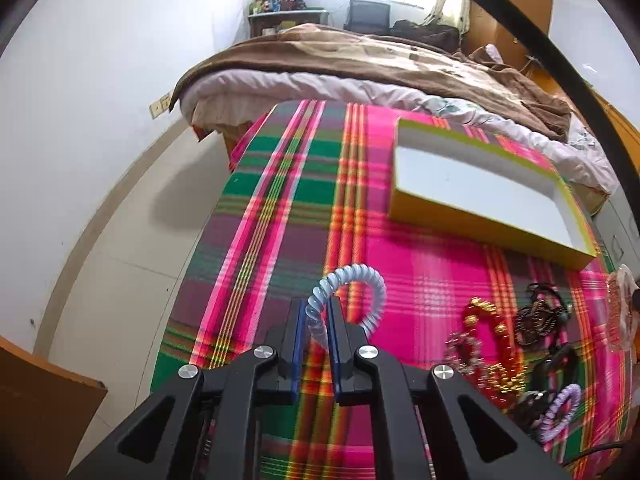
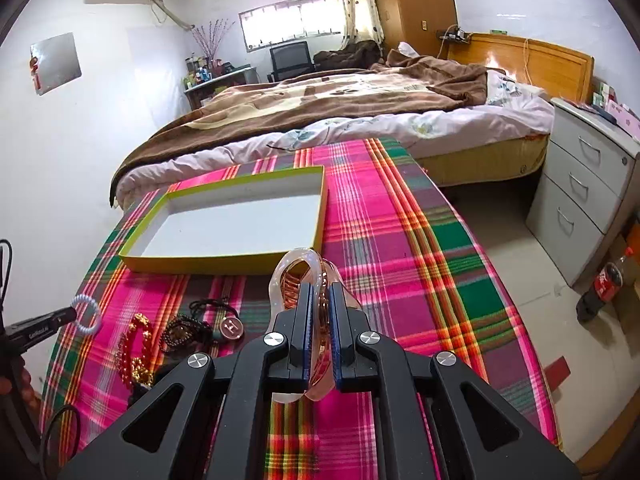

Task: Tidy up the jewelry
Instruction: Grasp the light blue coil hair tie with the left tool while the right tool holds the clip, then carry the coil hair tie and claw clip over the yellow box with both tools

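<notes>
My left tool (image 1: 317,322) grips the pale blue coil hair tie (image 1: 352,284) above the bench (image 1: 280,208); my right tool (image 2: 320,316) clamps a clear amber hair claw (image 2: 298,276). Beyond lies the yellow-rimmed box (image 2: 224,258).

Glossy plastic spiral hair tie (image 1: 352,280); woven plaid cloth (image 1: 280,208); matt cardboard tray (image 1: 472,216).

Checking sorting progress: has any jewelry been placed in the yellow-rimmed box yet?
No, the box shows only its bare white floor, while the beads lie on the plaid cloth outside it.
</notes>
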